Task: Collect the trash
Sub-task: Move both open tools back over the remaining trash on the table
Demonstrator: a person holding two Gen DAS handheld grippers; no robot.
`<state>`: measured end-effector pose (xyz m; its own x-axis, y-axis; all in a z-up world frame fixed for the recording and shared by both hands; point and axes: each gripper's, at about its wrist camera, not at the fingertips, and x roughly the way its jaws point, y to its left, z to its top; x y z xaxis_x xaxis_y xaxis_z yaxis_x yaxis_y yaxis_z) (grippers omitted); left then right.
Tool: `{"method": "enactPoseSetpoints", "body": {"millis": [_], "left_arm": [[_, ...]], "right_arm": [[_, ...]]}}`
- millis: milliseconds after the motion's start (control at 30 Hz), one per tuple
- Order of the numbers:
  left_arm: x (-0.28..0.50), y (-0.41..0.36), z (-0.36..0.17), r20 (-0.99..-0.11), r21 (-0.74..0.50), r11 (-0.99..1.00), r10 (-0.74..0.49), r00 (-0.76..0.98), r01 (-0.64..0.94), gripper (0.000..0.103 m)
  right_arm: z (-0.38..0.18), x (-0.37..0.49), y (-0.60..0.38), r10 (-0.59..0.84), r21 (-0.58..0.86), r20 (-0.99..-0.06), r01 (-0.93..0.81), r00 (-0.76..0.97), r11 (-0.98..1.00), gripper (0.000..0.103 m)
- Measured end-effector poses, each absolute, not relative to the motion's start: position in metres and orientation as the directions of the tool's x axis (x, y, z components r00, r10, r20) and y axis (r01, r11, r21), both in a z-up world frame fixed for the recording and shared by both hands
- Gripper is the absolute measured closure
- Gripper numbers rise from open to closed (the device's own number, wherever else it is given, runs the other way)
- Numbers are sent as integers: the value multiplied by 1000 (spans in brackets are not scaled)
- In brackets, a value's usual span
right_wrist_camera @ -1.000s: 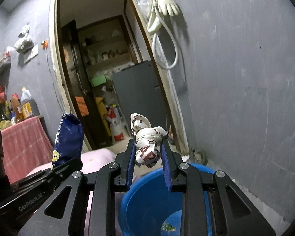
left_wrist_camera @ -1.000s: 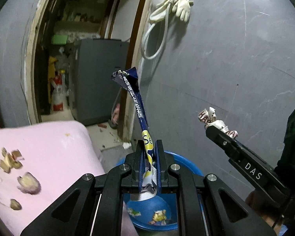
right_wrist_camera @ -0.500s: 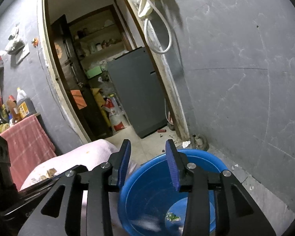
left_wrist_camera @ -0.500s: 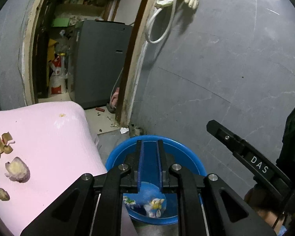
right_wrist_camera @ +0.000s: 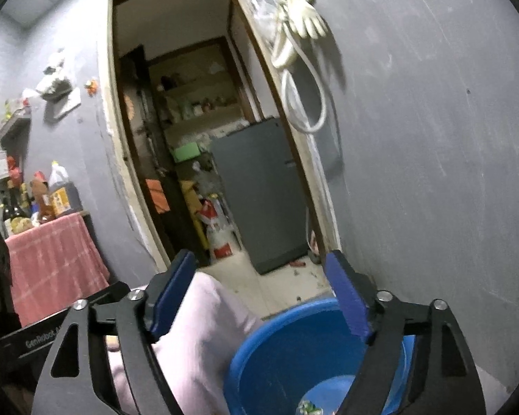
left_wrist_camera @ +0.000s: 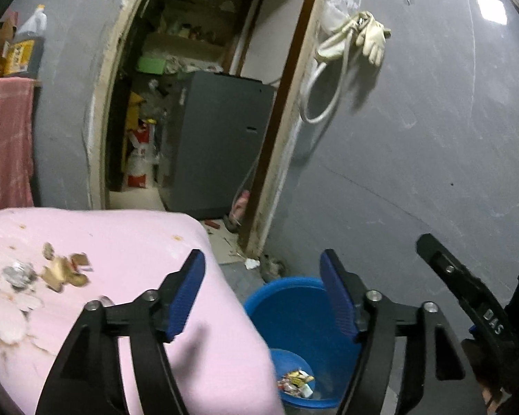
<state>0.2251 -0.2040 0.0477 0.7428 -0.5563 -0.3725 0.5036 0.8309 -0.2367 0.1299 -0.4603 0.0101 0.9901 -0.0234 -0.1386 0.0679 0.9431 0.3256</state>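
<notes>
A blue bucket [left_wrist_camera: 294, 311] stands on the floor beside a pink-covered table [left_wrist_camera: 131, 242]; crumpled wrappers [left_wrist_camera: 296, 382] lie at its bottom. My left gripper [left_wrist_camera: 263, 294] hangs over the table's corner and the bucket, its jaws opening, nothing between them. Peels and scraps [left_wrist_camera: 64, 271] and a foil ball [left_wrist_camera: 19, 273] lie on the pink cloth at the left. My right gripper [right_wrist_camera: 259, 294] is above the bucket [right_wrist_camera: 294, 356], its jaws opening and empty. Its finger [left_wrist_camera: 467, 297] shows at the right in the left wrist view.
A grey wall [left_wrist_camera: 432, 138] rises right behind the bucket, with gloves and a hose [left_wrist_camera: 356, 38] hung on it. An open doorway [right_wrist_camera: 190, 155] leads to a cluttered room with a grey cabinet [right_wrist_camera: 263, 193]. A red-clothed stand [right_wrist_camera: 52, 263] with bottles is at the left.
Both grippers let go of their trash, the blue wrapper and the white crumpled one, which fell into the bucket. Both jaws have spread wide. The left gripper has swung left toward the pink table.
</notes>
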Motion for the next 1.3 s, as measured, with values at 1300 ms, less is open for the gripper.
{"method": "enactPoseSetpoints", "body": {"millis": [1300], "left_arm": [[172, -2, 70, -185, -154, 975, -188, 965, 161, 2]], "right_arm": [[34, 141, -311, 244, 86, 59, -248, 968, 965, 0]]}}
